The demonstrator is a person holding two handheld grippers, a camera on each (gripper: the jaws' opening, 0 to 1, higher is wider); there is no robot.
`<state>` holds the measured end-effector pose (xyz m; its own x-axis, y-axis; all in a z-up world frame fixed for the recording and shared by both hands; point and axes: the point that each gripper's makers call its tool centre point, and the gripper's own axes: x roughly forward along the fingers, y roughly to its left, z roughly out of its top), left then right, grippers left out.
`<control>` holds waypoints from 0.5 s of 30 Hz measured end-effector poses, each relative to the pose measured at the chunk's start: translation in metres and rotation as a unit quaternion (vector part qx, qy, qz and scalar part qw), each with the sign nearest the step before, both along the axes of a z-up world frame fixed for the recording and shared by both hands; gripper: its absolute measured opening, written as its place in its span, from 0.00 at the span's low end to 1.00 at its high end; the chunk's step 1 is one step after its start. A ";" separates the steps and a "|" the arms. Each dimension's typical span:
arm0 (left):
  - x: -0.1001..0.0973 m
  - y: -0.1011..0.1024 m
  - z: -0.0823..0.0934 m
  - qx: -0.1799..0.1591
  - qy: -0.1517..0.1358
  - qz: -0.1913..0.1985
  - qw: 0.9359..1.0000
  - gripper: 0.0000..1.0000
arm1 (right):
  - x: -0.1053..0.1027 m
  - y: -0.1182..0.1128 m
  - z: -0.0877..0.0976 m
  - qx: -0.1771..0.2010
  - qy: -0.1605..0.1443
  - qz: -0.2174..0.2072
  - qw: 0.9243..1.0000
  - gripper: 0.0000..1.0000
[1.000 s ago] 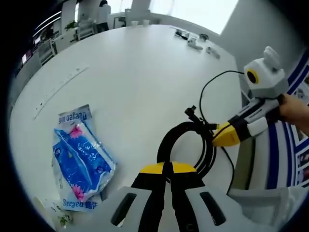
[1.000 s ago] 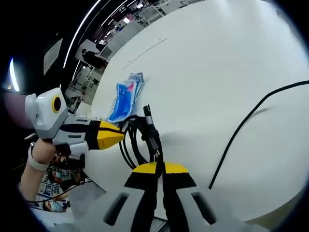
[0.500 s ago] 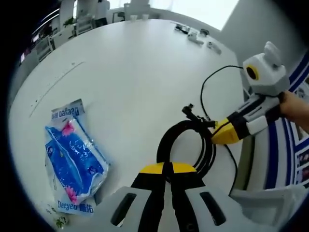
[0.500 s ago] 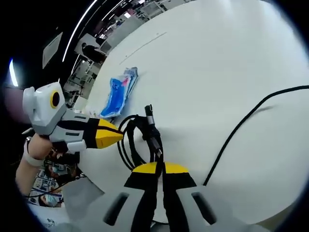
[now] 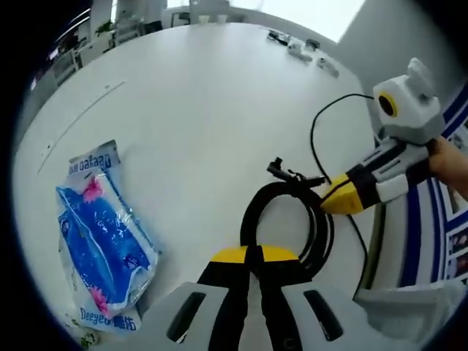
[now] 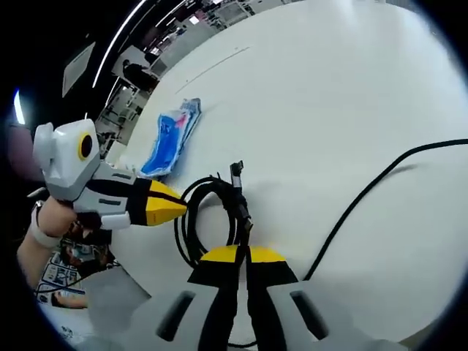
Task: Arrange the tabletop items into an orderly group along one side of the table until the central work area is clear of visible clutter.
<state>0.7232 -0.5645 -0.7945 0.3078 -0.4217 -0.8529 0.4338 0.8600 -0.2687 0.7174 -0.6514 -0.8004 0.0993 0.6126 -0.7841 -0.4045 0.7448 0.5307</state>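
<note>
You hold the coiled black cable (image 5: pixel 292 219) near the table (image 5: pixel 205 110) edge – left gripper (image 5: pixel 254 256) and right gripper (image 6: pixel 245 256) both clamped on it; blue packet (image 5: pixel 102 241) alongside – far-end clutter (image 5: pixel 303 53) remains.

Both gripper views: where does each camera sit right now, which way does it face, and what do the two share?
Left gripper view: rides on the left tool, facing across the white table at the coiled black cable and blue packet; the right tool and a hand enter from the right.
Right gripper view: rides on the right tool, facing the same coiled black cable from the opposite side; the left tool and a hand enter from the left.
Shared: cable coil, packet, table, each other's tool.
</note>
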 end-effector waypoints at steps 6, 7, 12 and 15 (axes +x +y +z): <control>0.001 -0.001 -0.003 -0.004 0.004 0.002 1.000 0.00 | 0.000 -0.001 -0.005 -0.008 -0.002 0.007 1.000 0.00; 0.001 -0.002 -0.003 -0.005 0.005 0.002 1.000 0.00 | 0.000 -0.002 -0.006 -0.008 -0.001 0.007 1.000 0.00; 0.003 -0.002 -0.005 -0.007 0.004 0.005 1.000 0.00 | 0.002 -0.002 -0.008 -0.008 -0.004 0.009 1.000 0.00; 0.003 -0.002 -0.005 -0.007 0.003 0.003 1.000 0.00 | 0.003 -0.002 -0.009 -0.009 -0.004 0.010 1.000 0.00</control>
<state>0.7264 -0.5664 -0.8000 0.3047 -0.4315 -0.8491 0.4265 0.8590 -0.2834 0.7206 -0.6538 -0.8095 0.0931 0.6004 -0.7942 -0.4235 0.7458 0.5142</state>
